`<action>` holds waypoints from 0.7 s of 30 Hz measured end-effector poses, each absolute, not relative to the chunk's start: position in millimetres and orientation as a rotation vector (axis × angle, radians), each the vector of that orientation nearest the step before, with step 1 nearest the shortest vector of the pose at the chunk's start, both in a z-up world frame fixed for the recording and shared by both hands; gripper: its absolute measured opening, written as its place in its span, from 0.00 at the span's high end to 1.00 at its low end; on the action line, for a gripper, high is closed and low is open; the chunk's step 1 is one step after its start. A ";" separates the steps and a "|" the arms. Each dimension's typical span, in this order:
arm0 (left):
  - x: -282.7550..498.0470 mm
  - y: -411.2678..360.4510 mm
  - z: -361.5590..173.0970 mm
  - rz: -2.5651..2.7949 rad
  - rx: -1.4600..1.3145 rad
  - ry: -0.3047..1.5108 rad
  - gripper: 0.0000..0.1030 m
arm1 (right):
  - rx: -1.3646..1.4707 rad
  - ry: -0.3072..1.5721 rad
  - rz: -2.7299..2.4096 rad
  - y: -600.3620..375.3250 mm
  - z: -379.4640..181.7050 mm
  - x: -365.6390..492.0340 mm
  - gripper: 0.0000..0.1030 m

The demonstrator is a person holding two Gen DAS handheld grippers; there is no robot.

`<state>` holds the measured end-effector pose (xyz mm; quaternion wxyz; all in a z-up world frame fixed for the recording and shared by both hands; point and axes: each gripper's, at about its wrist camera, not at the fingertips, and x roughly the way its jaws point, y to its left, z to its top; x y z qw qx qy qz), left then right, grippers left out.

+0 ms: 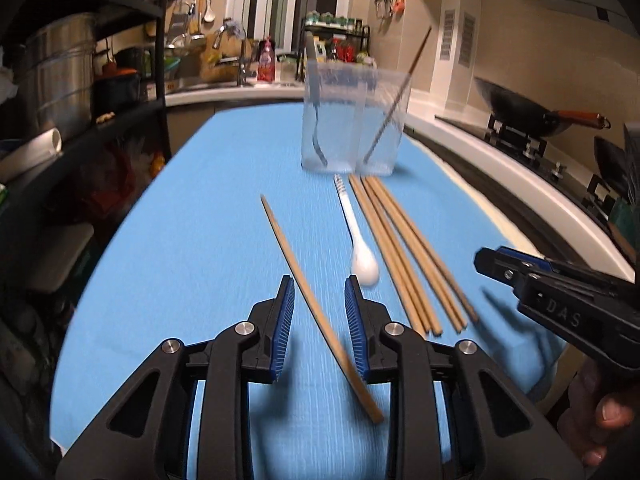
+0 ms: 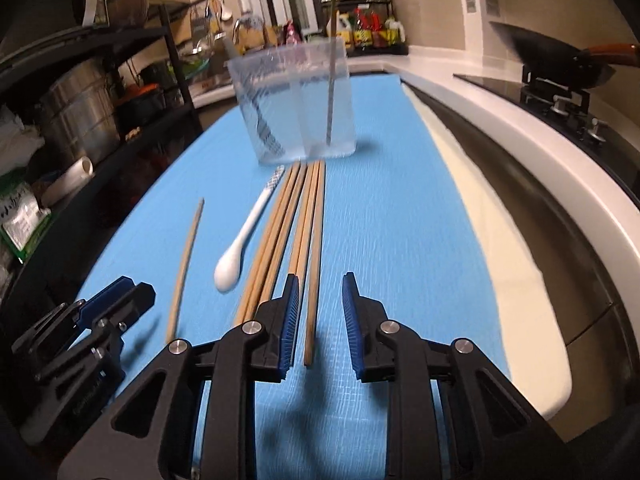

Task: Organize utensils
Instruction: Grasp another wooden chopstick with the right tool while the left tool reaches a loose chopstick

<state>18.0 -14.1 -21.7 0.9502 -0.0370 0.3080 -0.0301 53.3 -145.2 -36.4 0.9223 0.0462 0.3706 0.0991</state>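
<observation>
Container: clear plastic holder (image 1: 354, 120) stands upright at the far end of the blue mat (image 1: 192, 240), divided into compartments by an inner wall
Already sorted: a metal fork (image 2: 264, 128) leans in the left compartment; one chopstick (image 1: 394, 104) leans in the right compartment, its top above the rim
Left to sort: one lone chopstick (image 1: 304, 292), a white spoon (image 1: 358, 236) and a bundle of chopsticks (image 1: 400, 252), all lying flat on the mat in front of the holder
Layout: the spoon lies between the lone chopstick and the bundle, bowl end toward the cameras; the far tips of the bundle lie just beside the holder's base
Left gripper (image 1: 320, 308): jaws apart, straddling the lone chopstick, which crosses the gap at a slant; the pads do not appear to press on it
Right gripper (image 2: 320, 308): jaws apart, set over the right-hand stick of the bundle; that stick lies close to the left pad, and contact cannot be told
Progress: judged early, two items in the holder and most of the set on the mat
Step in hand: judged as a paired pick, each gripper lined up on a stick, neither yet clamped or lifted
Remaining: clamp, lift and drop sticks into the right compartment, then place the spoon
</observation>
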 end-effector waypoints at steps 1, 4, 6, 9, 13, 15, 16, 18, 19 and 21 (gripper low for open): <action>18.1 -15.2 -26.2 -0.056 -0.073 0.635 0.74 | 0.087 0.779 0.197 -143.2 -41.2 55.4 0.78; 21.7 -15.6 -34.5 -0.046 -0.081 0.657 0.73 | 0.074 0.818 0.185 -141.2 -52.3 59.5 0.78; 23.5 -14.5 -38.1 -0.036 -0.090 0.669 0.71 | 0.064 0.829 0.185 -138.7 -55.4 60.7 0.78; 26.2 -13.5 -42.6 -0.028 -0.103 0.685 0.70 | 0.034 0.832 0.189 -132.9 -57.2 61.1 0.78; 27.2 -17.1 -44.8 -0.017 -0.083 0.681 0.69 | 0.001 0.825 0.179 -129.2 -55.9 60.5 0.80; 26.7 -18.2 -45.1 -0.015 -0.077 0.678 0.69 | 0.006 0.825 0.178 -130.2 -55.4 60.6 0.82; 26.6 -18.5 -45.2 -0.014 -0.073 0.678 0.69 | 0.001 0.824 0.175 -129.3 -55.1 61.6 0.85; 27.0 -19.5 -45.5 -0.009 -0.063 0.676 0.69 | -0.012 0.821 0.177 -125.9 -54.9 61.4 0.91; 27.5 -20.7 -45.7 -0.006 -0.055 0.675 0.69 | -0.013 0.820 0.181 -125.5 -54.8 61.5 0.94; 28.3 -24.4 -46.0 0.003 -0.040 0.673 0.69 | -0.025 0.817 0.182 -123.4 -54.7 60.7 0.94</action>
